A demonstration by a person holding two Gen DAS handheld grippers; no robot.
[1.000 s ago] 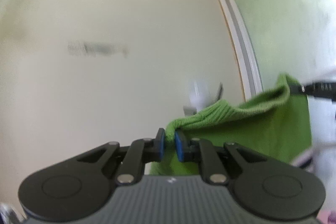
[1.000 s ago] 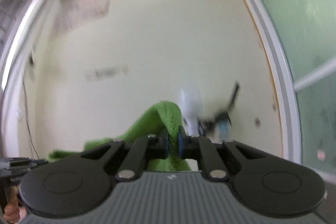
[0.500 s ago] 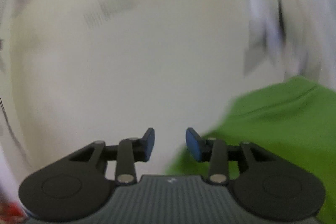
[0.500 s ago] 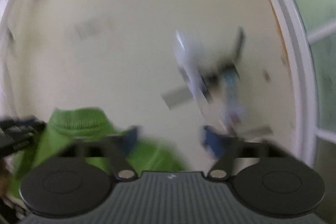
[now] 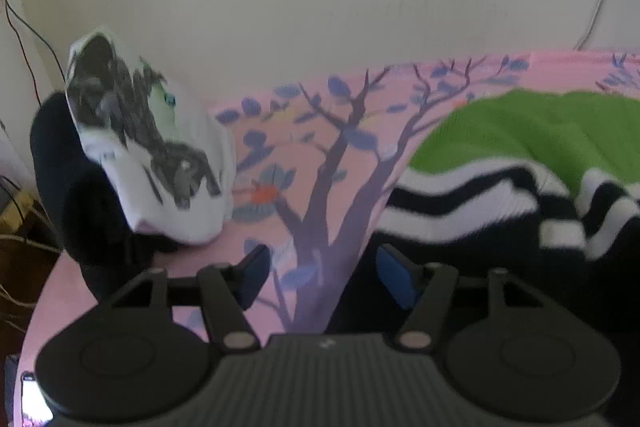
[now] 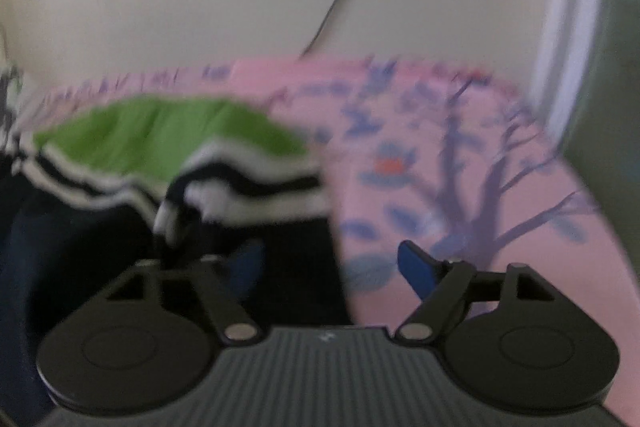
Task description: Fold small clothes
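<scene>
The pink sheet (image 5: 320, 155) spreads ahead of both claws. The green garment (image 5: 532, 131) lies ahead-right of the empty, open left claw (image 5: 320, 277), ahead-left of the empty, open right claw (image 6: 332, 265). It looks soft, light, limp; pinch its hem.

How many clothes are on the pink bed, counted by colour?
Green: 1, the green garment
Black-and-white striped: 1, the striped garment
White with a dark print: 1, the printed garment
Plain dark: 1, the dark garment
Total: 4
</scene>
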